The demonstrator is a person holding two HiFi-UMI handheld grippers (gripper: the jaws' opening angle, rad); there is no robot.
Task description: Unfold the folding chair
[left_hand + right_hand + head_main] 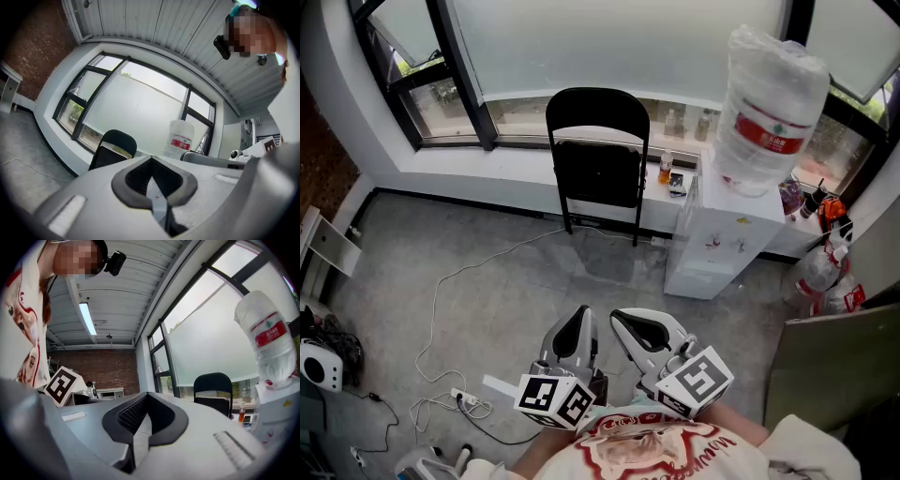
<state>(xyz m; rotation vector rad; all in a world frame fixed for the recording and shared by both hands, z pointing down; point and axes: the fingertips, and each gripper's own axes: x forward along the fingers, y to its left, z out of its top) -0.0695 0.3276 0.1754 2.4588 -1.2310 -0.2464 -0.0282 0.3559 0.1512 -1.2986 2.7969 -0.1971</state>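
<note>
Black metal folding chair (598, 169): stands folded flat at the far centre of the room. It is upright on its legs on the grey concrete floor (506, 272), with its back to the low white wall under the large window (609, 42). Nothing touches it but the floor and possibly the wall; I cannot tell whether it leans on the wall.

Just right of the chair, a small orange drink bottle (666, 169) stands on the window ledge. Further right is a white water dispenser (712, 246) carrying an inverted clear water bottle with a red label (769, 112).

A thin white cable (436, 300) runs across the floor from the chair's foot toward the near left, ending by a white power strip (469, 401).

My left gripper (579, 319) is at the near centre, well apart from the chair and pointing toward it. Its jaws are closed together with nothing between them.

My right gripper (623, 319) is just beside it on the right. Its jaws are likewise fully closed and empty. The two grippers are near each other but do not touch.
</note>
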